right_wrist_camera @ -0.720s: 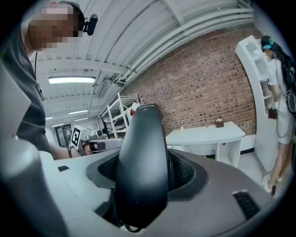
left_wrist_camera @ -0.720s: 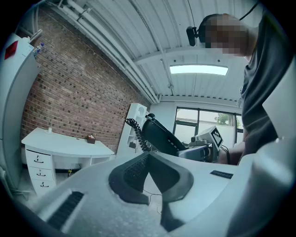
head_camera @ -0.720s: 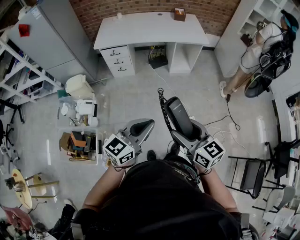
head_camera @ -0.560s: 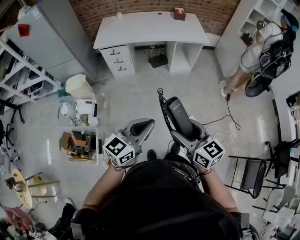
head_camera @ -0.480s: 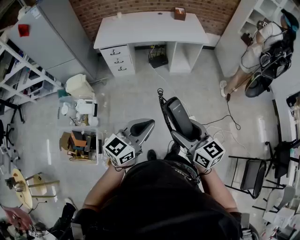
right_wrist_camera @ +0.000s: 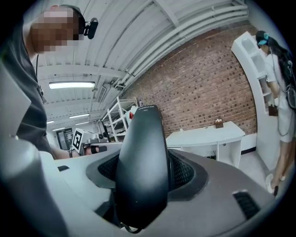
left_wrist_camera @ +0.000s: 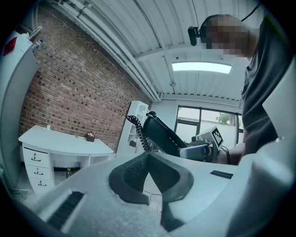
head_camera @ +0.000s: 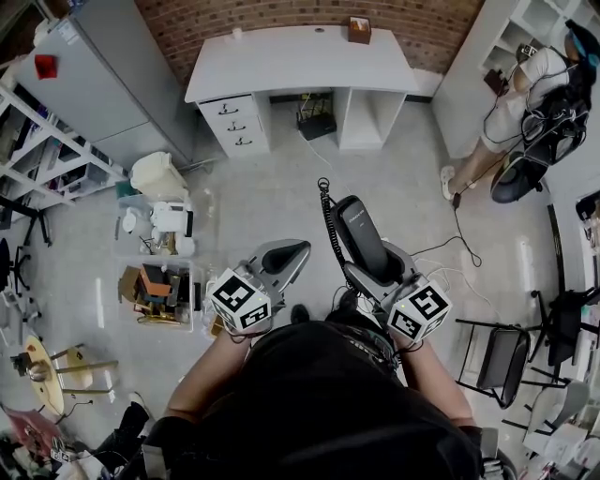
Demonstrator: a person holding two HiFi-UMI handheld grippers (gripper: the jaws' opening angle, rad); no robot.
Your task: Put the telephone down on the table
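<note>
My right gripper [head_camera: 377, 264] is shut on a black telephone handset [head_camera: 360, 236], which stands up and forward out of the jaws. In the right gripper view the handset [right_wrist_camera: 141, 166] fills the gap between the pads. Its coiled cord [head_camera: 325, 217] hangs from the far end. The left gripper [head_camera: 281, 255] is level with it to the left, shut with nothing in it; its pads [left_wrist_camera: 134, 173] meet in the left gripper view. The white table [head_camera: 300, 58] stands far ahead against the brick wall, well away from both grippers.
A small brown box [head_camera: 358, 28] sits on the table's back edge. Plastic bins of clutter [head_camera: 159, 281] lie on the floor to the left, near a grey cabinet [head_camera: 112, 75]. A person [head_camera: 525, 94] stands by white shelves on the right. A folding chair [head_camera: 502, 352] and loose cables are nearby.
Both grippers keep almost the same place and the handset stays in the right one. The head view has shifted slightly.
</note>
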